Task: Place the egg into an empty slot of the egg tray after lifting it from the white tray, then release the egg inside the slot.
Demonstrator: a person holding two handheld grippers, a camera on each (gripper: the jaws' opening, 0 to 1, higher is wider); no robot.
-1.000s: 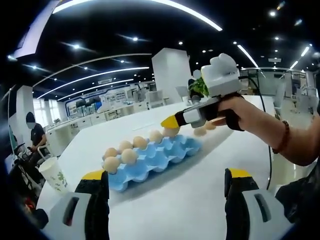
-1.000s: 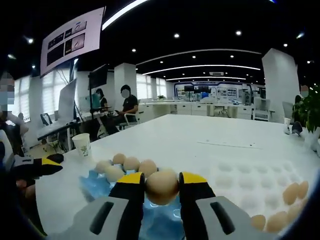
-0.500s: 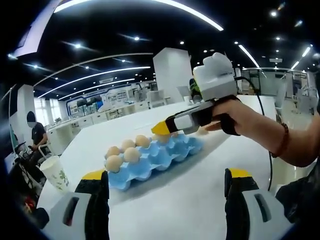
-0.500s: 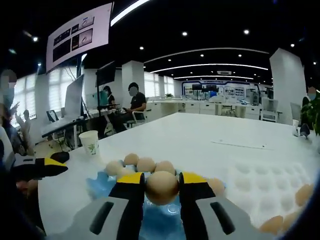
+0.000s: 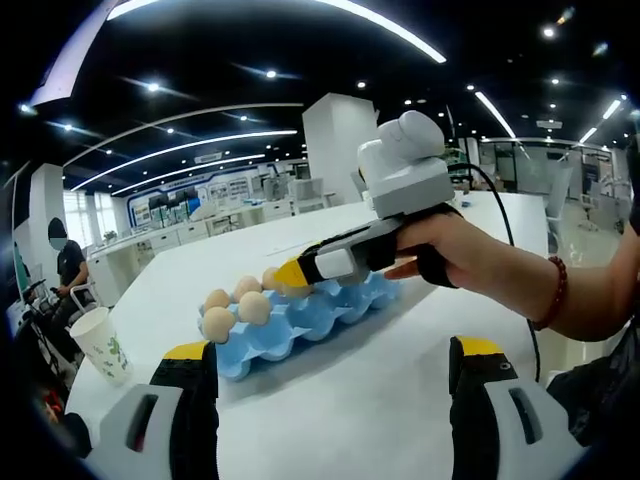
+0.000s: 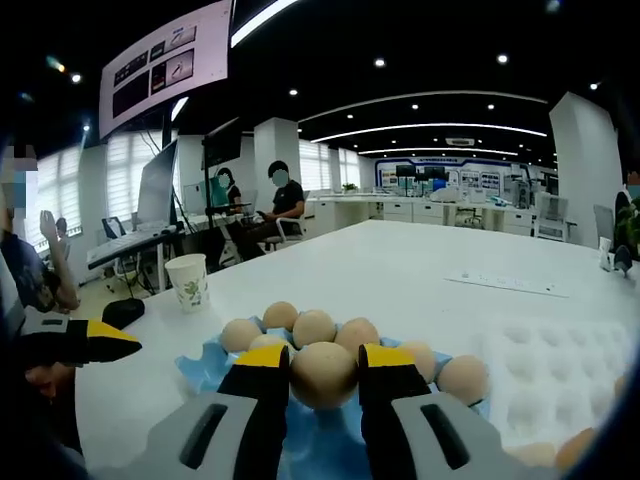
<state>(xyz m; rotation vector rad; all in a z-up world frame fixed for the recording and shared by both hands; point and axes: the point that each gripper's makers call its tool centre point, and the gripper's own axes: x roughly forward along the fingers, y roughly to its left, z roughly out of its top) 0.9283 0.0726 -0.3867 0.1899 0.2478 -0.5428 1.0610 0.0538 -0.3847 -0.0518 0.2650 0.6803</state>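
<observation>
Left gripper view: my left tongs (image 5: 335, 365) idle, jaws wide apart and empty above the white counter (image 5: 360, 400). Right tongs (image 5: 292, 274) reach in over the blue egg tray (image 5: 310, 315), tips above its far row.

Right gripper view: right tongs (image 6: 324, 372) clamped on the egg (image 6: 324, 374), hanging just over the blue tray's filled slots. White tray (image 6: 560, 365) off to the right. My judgement: pick a bare cup first, lower straight, seat the egg fully, then spread the jaws slowly, clear of neighbouring eggs (image 6: 313, 327).
</observation>
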